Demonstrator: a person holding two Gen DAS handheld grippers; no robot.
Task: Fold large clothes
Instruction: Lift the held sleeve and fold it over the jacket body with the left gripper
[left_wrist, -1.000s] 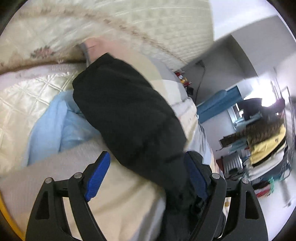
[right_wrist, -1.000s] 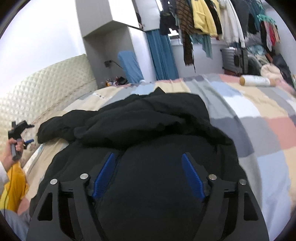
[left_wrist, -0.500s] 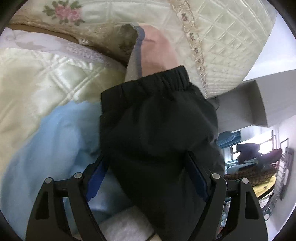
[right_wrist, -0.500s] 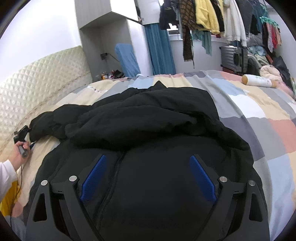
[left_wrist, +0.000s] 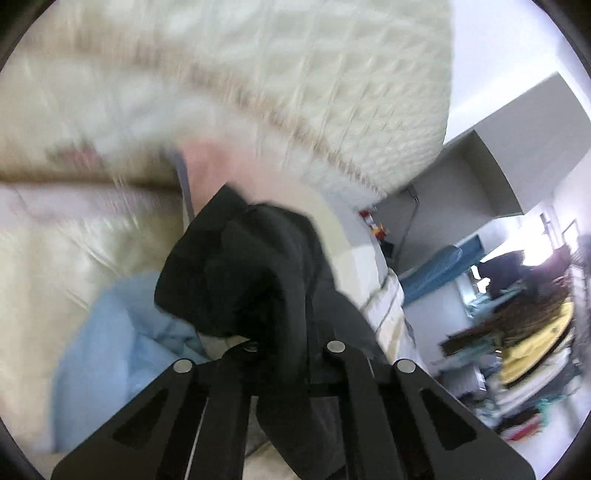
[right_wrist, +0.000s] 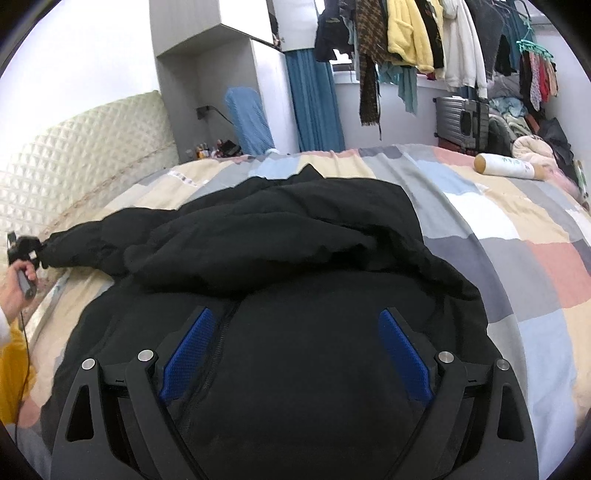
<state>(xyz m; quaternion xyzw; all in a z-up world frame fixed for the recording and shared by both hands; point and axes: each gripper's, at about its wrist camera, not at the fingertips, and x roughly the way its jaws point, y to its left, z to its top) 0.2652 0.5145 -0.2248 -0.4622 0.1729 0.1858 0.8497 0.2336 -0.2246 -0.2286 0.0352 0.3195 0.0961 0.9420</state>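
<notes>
One black jacket (right_wrist: 295, 236); left gripper (left_wrist: 280, 332) clamps sleeve.

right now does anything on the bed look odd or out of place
A cream bottle lies on its side on the patchwork quilt, far right, apart from the black jacket. The jacket itself is rumpled, one sleeve stretched out to the left gripper.

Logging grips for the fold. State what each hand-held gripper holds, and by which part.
The left hand-held gripper is shut on the black jacket, at the end of its sleeve. The right hand-held gripper is open above the jacket's body, holding nothing.
</notes>
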